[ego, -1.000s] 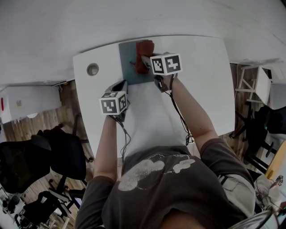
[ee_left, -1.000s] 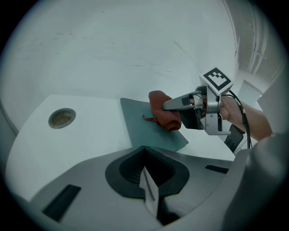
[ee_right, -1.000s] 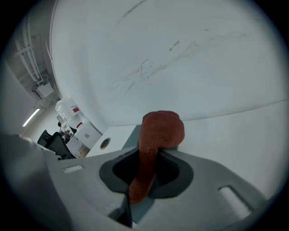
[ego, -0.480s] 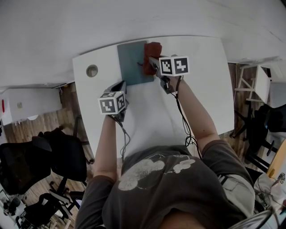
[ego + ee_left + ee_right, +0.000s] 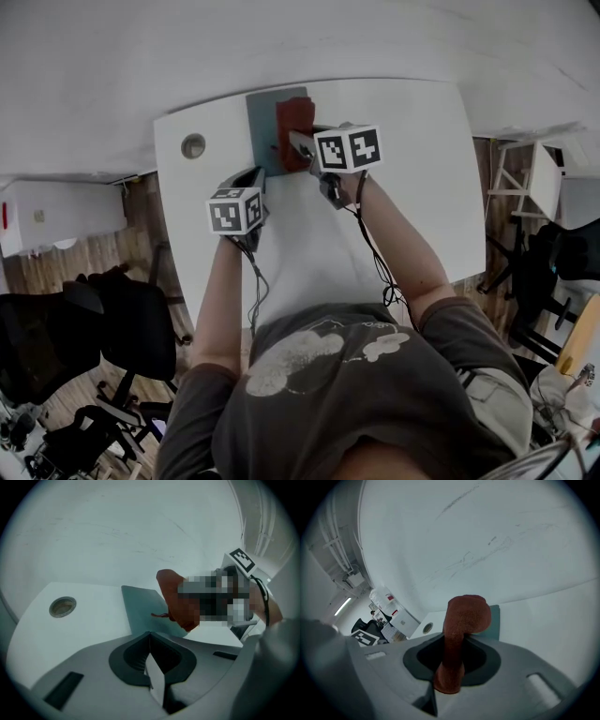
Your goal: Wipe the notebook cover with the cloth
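Note:
A grey-blue notebook (image 5: 265,128) lies flat at the far edge of the white table (image 5: 412,187). A rust-red cloth (image 5: 292,129) rests on its right half, and my right gripper (image 5: 302,142) is shut on that cloth. In the right gripper view the cloth (image 5: 461,630) hangs from between the jaws over the notebook (image 5: 493,617). My left gripper (image 5: 251,180) is shut with nothing in it, just short of the notebook's near left corner. The left gripper view shows the notebook (image 5: 143,609) and the cloth (image 5: 174,603) ahead of the shut jaws.
A round cable hole (image 5: 193,145) sits in the table left of the notebook. A white wall runs behind the far edge. Black office chairs (image 5: 84,333) stand on the wooden floor to the left, and a white stool (image 5: 534,178) to the right.
My right gripper swung the cloth right to the notebook's edge, then back left onto the cover. The left gripper stayed where it was.

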